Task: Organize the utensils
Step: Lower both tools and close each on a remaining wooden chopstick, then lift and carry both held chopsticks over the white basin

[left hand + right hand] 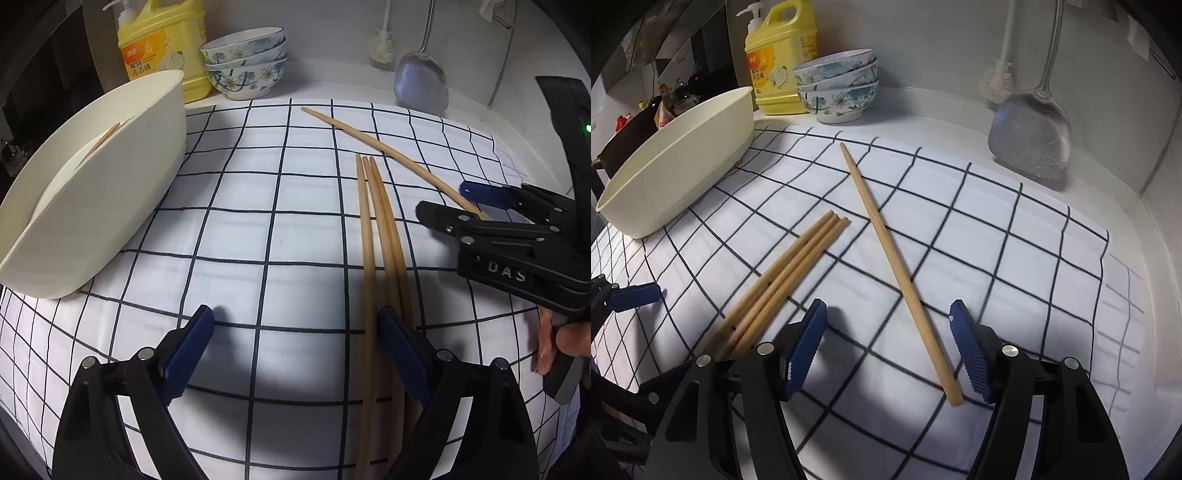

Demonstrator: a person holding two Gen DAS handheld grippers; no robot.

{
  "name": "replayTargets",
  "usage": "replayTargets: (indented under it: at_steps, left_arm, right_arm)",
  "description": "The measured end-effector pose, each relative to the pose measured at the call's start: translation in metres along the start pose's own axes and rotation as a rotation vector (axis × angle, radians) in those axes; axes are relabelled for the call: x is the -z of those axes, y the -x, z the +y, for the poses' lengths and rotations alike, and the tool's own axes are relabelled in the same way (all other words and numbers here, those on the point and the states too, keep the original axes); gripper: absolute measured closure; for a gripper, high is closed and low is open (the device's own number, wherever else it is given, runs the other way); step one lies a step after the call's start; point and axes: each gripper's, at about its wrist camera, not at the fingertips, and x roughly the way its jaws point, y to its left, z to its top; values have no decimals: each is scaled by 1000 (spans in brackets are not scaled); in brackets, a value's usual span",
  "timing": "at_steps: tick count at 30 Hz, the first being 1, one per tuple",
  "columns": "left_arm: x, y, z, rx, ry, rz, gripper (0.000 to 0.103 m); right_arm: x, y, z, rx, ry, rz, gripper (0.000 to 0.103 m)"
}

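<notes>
Right gripper (888,349) stands part-open astride the lone chopstick (886,251) right of the three bundled chopsticks (380,236), apparently to pinch it, nothing gripped; left gripper (295,350) gapes empty, one pad possibly touching that bundle.

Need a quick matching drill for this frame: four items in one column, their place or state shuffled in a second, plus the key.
Items
1. single chopstick
2. three bundled chopsticks
3. stacked floral bowls
4. metal spatula

Places or states
A. stacked beside the yellow detergent bottle
B. leaning on the wall, off the checked cloth
C. lying alone, near end between the open jaws of the right gripper
D. lying side by side by the left gripper

Pairs: 1-C, 2-D, 3-A, 4-B
</notes>
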Motion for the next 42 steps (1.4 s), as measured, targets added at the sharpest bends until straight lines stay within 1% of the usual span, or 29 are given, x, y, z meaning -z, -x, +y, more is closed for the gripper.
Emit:
replayTargets:
  at_steps: [1, 3, 4, 5, 6, 7, 8, 9, 10, 11, 12, 14, 16, 20, 25, 29, 33, 37, 41, 42]
  left_arm:
    - [-1, 0, -1, 1, 0, -1, 22]
    - [-1, 1, -1, 1, 3, -6, 29]
    - [0, 2, -2, 4, 0, -9, 34]
    - [0, 2, -2, 7, -4, -13, 40]
    - [0, 2, -3, 9, -6, -14, 42]
    - [-1, 2, -4, 12, -9, -16, 48]
    - [-2, 2, -4, 14, -11, -17, 53]
    - [-3, 2, -5, 16, -13, -17, 56]
    - [-4, 3, -5, 18, -14, -17, 62]
    - [-6, 2, -6, 21, -16, -17, 69]
    - [-7, 2, -6, 25, -18, -17, 72]
    - [-9, 2, -7, 34, -23, -15, 89]
    - [-11, 2, -8, 45, -30, -10, 96]
    - [-10, 1, -7, 64, -37, -6, 96]
    - [-9, 4, -2, 96, -31, 9, 96]
    - [-9, 14, 0, 111, -37, -3, 96]
    - [-13, 35, 5, 123, -43, -30, 96]
    - [-20, 64, 17, 134, -30, -71, 96]
    - [-33, 99, 45, 133, -10, -109, 96]
    - [-37, 110, 57, 132, 1, -121, 96]
  right_arm:
    - [-2, -2, 0, -1, 8, 0, 42]
    - [-9, -5, 0, -6, 25, -1, 51]
    - [-10, -6, 0, -10, 29, -2, 54]
    - [-13, -8, 0, -19, 35, -3, 62]
    - [-15, -9, 1, -23, 41, -4, 66]
    - [-16, -9, 2, -24, 45, -6, 68]
    - [-17, -10, 3, -31, 53, -7, 75]
    - [-18, -10, 4, -33, 60, -9, 81]
    - [-19, -11, 7, -33, 72, -10, 84]
    - [-20, -12, 9, -33, 83, -10, 89]
    - [-21, -13, 12, -31, 96, -8, 93]
    - [-22, -12, 15, -18, 112, -4, 94]
    - [-22, -12, 15, -18, 105, -1, 95]
    - [-18, -8, 12, -20, 42, 0, 96]
    - [-9, 8, 11, -30, -46, -27, 96]
    - [-2, 23, 14, -37, -104, -44, 96]
    - [6, 47, 18, -36, -180, -77, 96]
    - [6, 74, 28, -29, -219, -126, 96]
    - [-4, 96, 44, -39, -256, -154, 96]
    - [-9, 102, 52, -45, -266, -158, 96]
